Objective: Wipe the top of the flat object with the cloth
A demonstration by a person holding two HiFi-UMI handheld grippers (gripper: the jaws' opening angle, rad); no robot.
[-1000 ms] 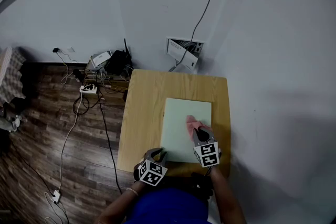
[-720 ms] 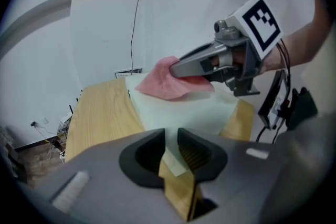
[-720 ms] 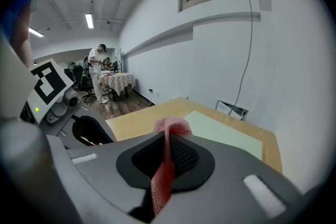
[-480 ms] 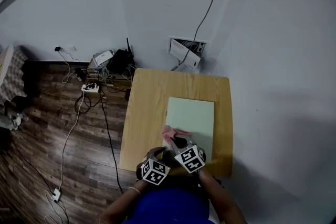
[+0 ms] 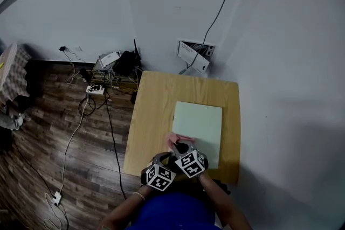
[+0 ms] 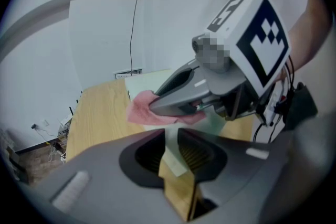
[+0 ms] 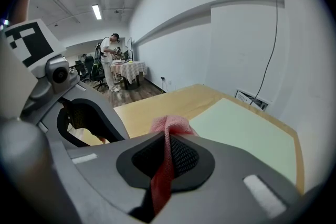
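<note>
Head view first: the wooden table (image 5: pixel 151 116) has the pale green flat object (image 5: pixel 199 124) lying on its 3 o'clock half. The pink cloth (image 5: pixel 172 140) sits at the sheet's 7 o'clock corner, partly over the edge. Most of it is covered by the right gripper (image 5: pixel 180 146), so I can't tell how much of it lies flat. The left gripper (image 5: pixel 163 159) is just beside it at 8 o'clock, by the table's near edge. Its marker cube hides the tips, and the near edge of the sheet is blocked by both cubes.

Left gripper view: its own jaws stand a narrow slit apart with nothing pinched. You just see a sliver of the sheet's corner and the wood through the gap. At 12 o'clock the right gripper lies across the frame, nose down on the cloth (image 6: pixel 137 110). The sheet's far end is cut off behind it.

Right gripper view: the jaws are clamped on the cloth (image 7: pixel 169 124). A red strip runs down between the pads and a bunch pokes out past the tips, hiding where it meets the surface. The sheet (image 7: pixel 241 134) stretches off toward 2 o'clock. The other gripper crowds in at 9 o'clock, only partly in frame. There's a person (image 7: pixel 109 63) far back, too small to make out.
</note>
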